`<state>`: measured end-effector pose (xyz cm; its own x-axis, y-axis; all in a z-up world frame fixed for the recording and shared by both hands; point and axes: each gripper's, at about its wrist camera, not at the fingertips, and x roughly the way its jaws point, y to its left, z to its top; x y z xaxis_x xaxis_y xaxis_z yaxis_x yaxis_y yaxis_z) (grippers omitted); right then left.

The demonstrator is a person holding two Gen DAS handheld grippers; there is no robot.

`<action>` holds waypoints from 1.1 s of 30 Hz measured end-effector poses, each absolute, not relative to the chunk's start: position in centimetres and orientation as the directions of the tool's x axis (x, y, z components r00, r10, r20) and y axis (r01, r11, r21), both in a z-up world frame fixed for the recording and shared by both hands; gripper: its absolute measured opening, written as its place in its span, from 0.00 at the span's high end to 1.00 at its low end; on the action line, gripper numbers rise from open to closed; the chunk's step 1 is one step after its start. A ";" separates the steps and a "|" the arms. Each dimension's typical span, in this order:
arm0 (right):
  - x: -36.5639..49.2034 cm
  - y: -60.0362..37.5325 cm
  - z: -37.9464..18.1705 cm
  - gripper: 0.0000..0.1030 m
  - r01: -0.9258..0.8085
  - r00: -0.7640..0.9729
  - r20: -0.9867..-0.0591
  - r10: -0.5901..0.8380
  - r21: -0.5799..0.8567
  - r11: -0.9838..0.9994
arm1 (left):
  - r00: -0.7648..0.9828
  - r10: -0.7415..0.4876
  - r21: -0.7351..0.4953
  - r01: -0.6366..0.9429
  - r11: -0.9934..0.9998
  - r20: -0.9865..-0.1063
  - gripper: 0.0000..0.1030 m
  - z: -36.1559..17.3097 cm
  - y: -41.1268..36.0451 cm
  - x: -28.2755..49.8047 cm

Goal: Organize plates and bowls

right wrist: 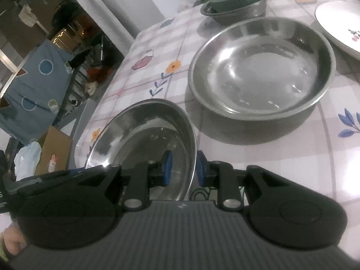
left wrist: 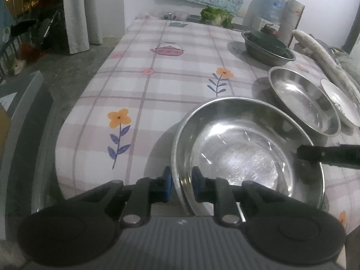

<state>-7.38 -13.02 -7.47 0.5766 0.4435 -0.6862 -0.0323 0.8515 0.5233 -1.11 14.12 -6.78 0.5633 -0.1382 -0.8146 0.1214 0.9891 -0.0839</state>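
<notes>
A steel bowl [left wrist: 245,148] sits near the table's front edge. My left gripper [left wrist: 181,183] is shut on its near left rim. My right gripper [right wrist: 183,168] is shut on the same bowl's [right wrist: 146,135] right rim; its tip shows in the left wrist view [left wrist: 315,153]. A second, larger steel bowl [right wrist: 261,67] stands just beyond it, also in the left wrist view [left wrist: 303,99]. A white flowered plate [right wrist: 342,24] lies to its right. A third steel bowl [right wrist: 238,6] with a dark green dish in it stands farther back.
The table has a checked floral cloth [left wrist: 157,83]. Green lettuce [left wrist: 217,14] and a water jug [left wrist: 267,4] are at the far end. A rolled cloth [left wrist: 324,56] lies along the right side. A cardboard box [right wrist: 55,150] sits on the floor at left.
</notes>
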 end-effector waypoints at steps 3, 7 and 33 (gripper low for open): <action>-7.5 -12.8 -7.1 0.79 -0.054 0.579 -0.679 0.452 0.521 0.852 | 0.556 -0.156 -0.106 0.122 0.987 -0.817 0.81 -6.4 14.6 -1.9; -7.3 -12.4 -6.9 0.79 -0.075 0.581 -0.677 0.451 0.507 0.859 | 0.540 -0.166 -0.122 0.117 0.986 -0.825 0.81 -6.5 15.0 -2.7; -8.8 -12.1 -8.8 0.78 -0.063 0.529 -0.696 0.485 0.537 0.841 | 0.539 -0.121 -0.063 0.125 0.990 -0.833 0.64 -7.3 13.9 -1.5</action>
